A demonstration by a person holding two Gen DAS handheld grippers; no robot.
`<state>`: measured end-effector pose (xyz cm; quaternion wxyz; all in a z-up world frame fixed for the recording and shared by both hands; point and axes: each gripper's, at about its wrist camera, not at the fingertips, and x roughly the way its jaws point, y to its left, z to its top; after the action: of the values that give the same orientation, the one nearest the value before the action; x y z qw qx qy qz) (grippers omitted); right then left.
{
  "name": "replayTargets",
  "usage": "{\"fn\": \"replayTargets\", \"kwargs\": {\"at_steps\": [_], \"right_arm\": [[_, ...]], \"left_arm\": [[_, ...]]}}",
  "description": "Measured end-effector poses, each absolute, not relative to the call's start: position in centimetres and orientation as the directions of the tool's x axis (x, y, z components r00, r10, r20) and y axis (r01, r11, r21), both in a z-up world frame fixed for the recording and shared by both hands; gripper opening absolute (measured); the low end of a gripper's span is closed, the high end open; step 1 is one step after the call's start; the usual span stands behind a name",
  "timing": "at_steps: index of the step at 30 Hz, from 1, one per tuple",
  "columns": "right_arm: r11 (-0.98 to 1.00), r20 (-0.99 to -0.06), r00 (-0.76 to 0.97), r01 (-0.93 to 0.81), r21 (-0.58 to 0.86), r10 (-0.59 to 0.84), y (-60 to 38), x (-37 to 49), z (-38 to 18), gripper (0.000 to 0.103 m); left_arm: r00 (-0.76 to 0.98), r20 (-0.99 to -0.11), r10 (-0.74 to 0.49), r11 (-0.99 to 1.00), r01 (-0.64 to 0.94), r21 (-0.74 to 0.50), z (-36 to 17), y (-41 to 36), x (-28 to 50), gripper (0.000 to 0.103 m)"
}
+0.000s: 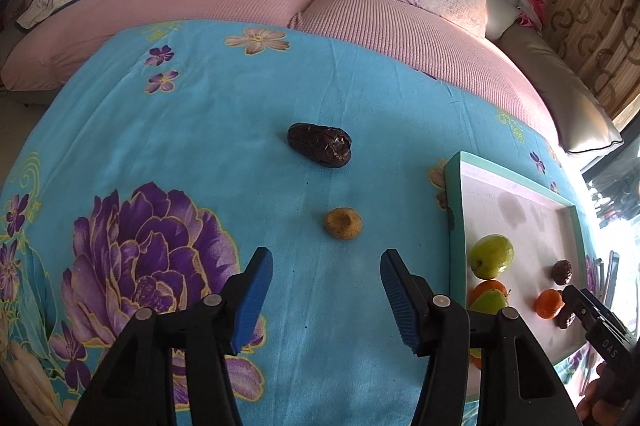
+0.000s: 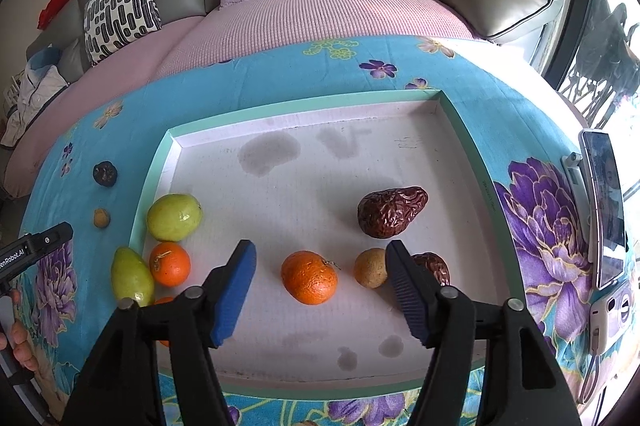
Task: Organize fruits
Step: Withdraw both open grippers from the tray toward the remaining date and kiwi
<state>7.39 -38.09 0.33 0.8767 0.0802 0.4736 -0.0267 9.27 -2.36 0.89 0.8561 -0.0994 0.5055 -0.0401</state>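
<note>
Most of the fruit already lies in the tray [image 2: 460, 114]: green pears, oranges, a wrinkled date [image 2: 391, 212] and a small brown fruit. Two pieces are left out on the blue cloth [image 1: 200, 130], a dark date [image 1: 319, 145] and a small tan fruit [image 1: 343, 223]. The left gripper [image 1: 326, 300] hangs just short of the tan one, fingers spread and empty. The right gripper [image 2: 320, 292] hovers over the tray, spread around nothing

Oranges [image 2: 309, 277]: three (one half-hidden). Green fruits [image 2: 173, 217]: two. Dark wrinkled fruits [image 2: 391, 212]: three.
</note>
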Motion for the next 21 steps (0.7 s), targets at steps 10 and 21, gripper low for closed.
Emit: {"fn": "replayTargets", "kwargs": {"at_steps": [10, 21], "right_arm": [[0.987, -0.843, 0.537, 0.119, 0.106, 0.026, -38.12, 7.7, -0.24, 0.093], [0.988, -0.812, 0.583, 0.106, 0.112, 0.029, -37.75, 7.71, 0.14, 0.094]], "left_arm": [[0.487, -0.871, -0.058, 0.989, -0.094, -0.118, 0.24, -1.93, 9.88, 0.099], [0.503, -0.864, -0.002, 0.994, -0.097, -0.059, 0.22, -1.77, 10.03, 0.103]]}}
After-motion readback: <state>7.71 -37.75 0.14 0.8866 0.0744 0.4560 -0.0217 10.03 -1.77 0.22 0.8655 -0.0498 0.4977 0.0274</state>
